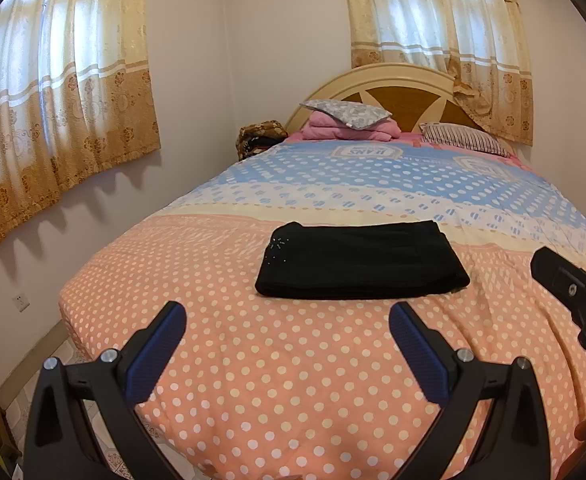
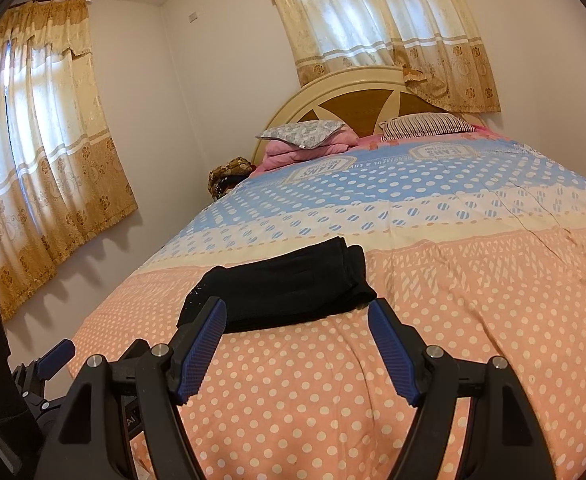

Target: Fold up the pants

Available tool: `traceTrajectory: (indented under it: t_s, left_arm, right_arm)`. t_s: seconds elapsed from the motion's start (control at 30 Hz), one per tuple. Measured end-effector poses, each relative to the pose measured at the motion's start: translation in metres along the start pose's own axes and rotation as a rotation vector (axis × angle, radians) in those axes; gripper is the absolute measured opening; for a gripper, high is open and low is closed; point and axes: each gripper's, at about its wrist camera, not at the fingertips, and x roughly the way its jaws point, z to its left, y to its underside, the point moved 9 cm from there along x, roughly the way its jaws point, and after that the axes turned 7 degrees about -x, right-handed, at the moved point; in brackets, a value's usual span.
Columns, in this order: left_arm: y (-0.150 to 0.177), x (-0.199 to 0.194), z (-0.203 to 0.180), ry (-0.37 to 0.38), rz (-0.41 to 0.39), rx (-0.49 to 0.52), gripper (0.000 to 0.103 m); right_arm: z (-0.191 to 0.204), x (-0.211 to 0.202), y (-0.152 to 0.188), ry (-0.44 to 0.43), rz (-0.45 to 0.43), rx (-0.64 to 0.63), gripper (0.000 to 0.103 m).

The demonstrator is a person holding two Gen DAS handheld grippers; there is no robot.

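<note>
Black pants [image 1: 361, 260] lie folded into a flat rectangle on the pink dotted bedspread [image 1: 277, 368], ahead of both grippers. My left gripper [image 1: 287, 320] hovers open a short way before the pants' near edge, nothing between its blue pads [image 1: 157, 356]. In the right wrist view the pants [image 2: 285, 284] lie just beyond my right gripper [image 2: 297, 316], which stands open and empty, its tips level with the near edge of the fabric. Part of the right gripper's body [image 1: 577, 296] shows at the right edge of the left wrist view.
The bed runs to a wooden headboard [image 1: 405, 92] with pillows [image 1: 347, 114] and a folded pink blanket [image 1: 349, 128]. Curtains [image 1: 53, 128] hang at both windows. A patterned bundle [image 1: 259, 138] sits beside the bed by the wall. Tiled floor [image 1: 49, 364] lies left of the mattress.
</note>
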Motion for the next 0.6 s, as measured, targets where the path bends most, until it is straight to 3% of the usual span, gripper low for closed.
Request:
traceTrajectory:
  t_s: [0.6]
  left_arm:
    - [-0.0001, -0.0010, -0.0005, 0.001, -0.002, 0.007, 0.103]
  right_arm:
    - [0.0024, -0.0010, 0.0013, -0.005, -0.004, 0.001, 0.075]
